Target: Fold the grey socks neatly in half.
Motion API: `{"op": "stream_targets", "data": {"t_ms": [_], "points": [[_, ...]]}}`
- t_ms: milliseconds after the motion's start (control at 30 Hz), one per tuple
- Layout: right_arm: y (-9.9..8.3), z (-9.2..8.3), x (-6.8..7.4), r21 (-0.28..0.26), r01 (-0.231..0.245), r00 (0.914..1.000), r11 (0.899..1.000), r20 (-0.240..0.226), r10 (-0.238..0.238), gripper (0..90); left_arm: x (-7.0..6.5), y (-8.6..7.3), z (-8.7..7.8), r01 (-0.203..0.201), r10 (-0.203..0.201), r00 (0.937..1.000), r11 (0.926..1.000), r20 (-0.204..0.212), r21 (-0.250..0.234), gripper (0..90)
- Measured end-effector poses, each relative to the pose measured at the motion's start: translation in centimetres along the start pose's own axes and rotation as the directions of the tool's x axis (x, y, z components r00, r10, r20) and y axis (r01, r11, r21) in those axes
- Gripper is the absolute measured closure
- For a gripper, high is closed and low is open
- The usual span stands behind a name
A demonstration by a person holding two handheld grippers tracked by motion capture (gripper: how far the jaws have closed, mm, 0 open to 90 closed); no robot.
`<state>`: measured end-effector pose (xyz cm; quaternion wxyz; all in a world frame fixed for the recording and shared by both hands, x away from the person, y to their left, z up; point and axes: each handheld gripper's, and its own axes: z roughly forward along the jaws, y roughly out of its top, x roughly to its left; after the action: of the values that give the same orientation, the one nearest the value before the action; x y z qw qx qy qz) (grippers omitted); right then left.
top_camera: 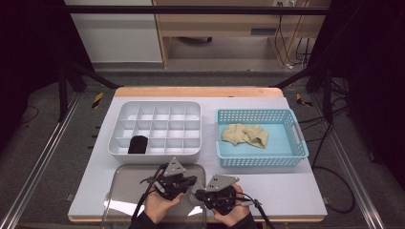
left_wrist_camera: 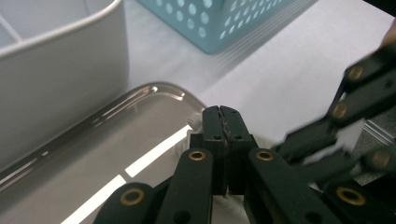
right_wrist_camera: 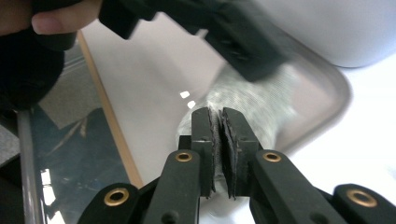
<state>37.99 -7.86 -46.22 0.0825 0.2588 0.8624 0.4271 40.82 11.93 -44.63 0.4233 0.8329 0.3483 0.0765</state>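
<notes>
High view: both tools meet at lower centre of frame, over the right edge of the clear tray (top_camera: 119,191). Left tool (left_wrist_camera: 223,122) has its jaws pressed together, apparently nipping the far end of a grey speckled sock (right_wrist_camera: 243,100); right tool (right_wrist_camera: 219,122) pinches the near end, jaws nearly closed. Likely stretching or folding it between the two. Divided white organiser (top_camera: 157,126) and blue basket (top_camera: 260,138) sit higher on the counter (top_camera: 286,186), well apart
</notes>
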Motion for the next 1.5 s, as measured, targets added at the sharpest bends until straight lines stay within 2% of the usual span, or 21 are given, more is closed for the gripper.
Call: {"op": "stream_targets", "data": {"t_ms": [200,333,400,467,567,600,667,767,833,1000,1033,1067,1100,1233,1333,1500], "points": [[-0.2,-0.8,-0.7,0.005,-0.005,0.9995,1.0,0.031,0.004,83.4,-0.3,-0.7,-0.2,0.008,-0.008,1.0,0.9999,0.0,-0.007,89.0],[-0.2,-1.4,-0.9,-0.003,-0.015,0.9994,1.0,0.03,0.015,81.6,-0.8,-1.4,-0.5,0.012,-0.012,0.9999,0.9998,-0.005,-0.018,89.0],[0.0,-2.0,-1.1,-0.03,-0.046,0.9989,0.998,0.007,0.046,80.5,-1.0,-1.7,-0.6,0.009,-0.009,0.9999,0.9998,-0.014,-0.02,89.0],[0.2,-2.7,-1.2,-0.066,-0.07,0.9975,0.995,0.005,0.07,80.1,-1.1,-1.9,-0.7,0.009,-0.01,0.9998,0.9997,-0.019,-0.022,88.9],[0.4,-3.6,-1.5,-0.133,-0.109,0.9933,0.985,0.024,0.113,80.4,-1.3,-2.2,-0.8,0.014,-0.014,0.9995,0.9995,-0.027,-0.028,88.9],[0.3,-3.5,-1.5,-0.14,-0.116,0.9923,0.983,0.027,0.121,81.0,-1.3,-2.3,-0.8,0.011,-0.012,0.9994,0.9995,-0.031,-0.031,88.9],[0.1,-2.8,-1.2,-0.118,-0.124,0.9919,0.985,0.012,0.126,80.9,-1.4,-2.4,-0.8,0.012,-0.013,0.9992,0.9994,-0.037,-0.033,88.8],[-0.7,-1.4,-0.9,-0.052,-0.129,0.9917,0.99,0.0,0.129,82.6,-1.5,-2.6,-0.9,0.013,-0.014,0.9992,0.9993,-0.037,-0.036,88.6],[-1.0,-1.2,-0.9,-0.052,-0.136,0.9907,0.989,0.003,0.136,84.1,-1.5,-2.7,-0.9,0.013,-0.014,0.9992,0.999,-0.036,-0.043,87.7],[-1.3,-1.1,-0.8,-0.047,-0.13,0.991,0.99,0.024,0.132,85.9,-1.5,-2.6,-1.0,0.001,-0.006,0.9957,0.9985,-0.093,-0.054,70.9],[-1.3,-1.1,-0.8,-0.043,-0.129,0.9912,0.991,0.026,0.13,86.2,-1.4,-2.7,-0.9,0.007,-0.012,0.9943,0.9988,-0.106,-0.048,62.9],[-1.3,-1.1,-0.8,-0.04,-0.124,0.9916,0.991,0.029,0.126,86.3,-1.2,-2.8,-0.9,0.023,-0.027,0.9949,0.9988,-0.098,-0.043,58.6],[-1.3,-1.0,-0.7,-0.041,-0.125,0.9916,0.991,0.03,0.126,86.3,-1.0,-2.9,-0.9,0.04,-0.044,0.9955,0.9981,-0.084,-0.047,58.0],[-1.3,-1.0,-0.7,-0.038,-0.124,0.9916,0.992,0.032,0.126,86.6,-0.6,-3.4,-0.8,0.067,-0.069,0.9959,0.9975,-0.06,-0.023,47.9],[-1.4,-1.0,-0.8,-0.039,-0.126,0.9912,0.991,0.037,0.128,86.5,-0.3,-3.8,-0.7,0.083,-0.083,0.9961,0.9964,-0.028,-0.02,45.4],[-1.4,-0.9,-0.8,-0.037,-0.123,0.9911,0.992,0.048,0.124,86.6,-0.3,-4.0,-0.3,0.094,-0.094,0.9956,0.9955,-0.002,-0.014,42.5]]}}
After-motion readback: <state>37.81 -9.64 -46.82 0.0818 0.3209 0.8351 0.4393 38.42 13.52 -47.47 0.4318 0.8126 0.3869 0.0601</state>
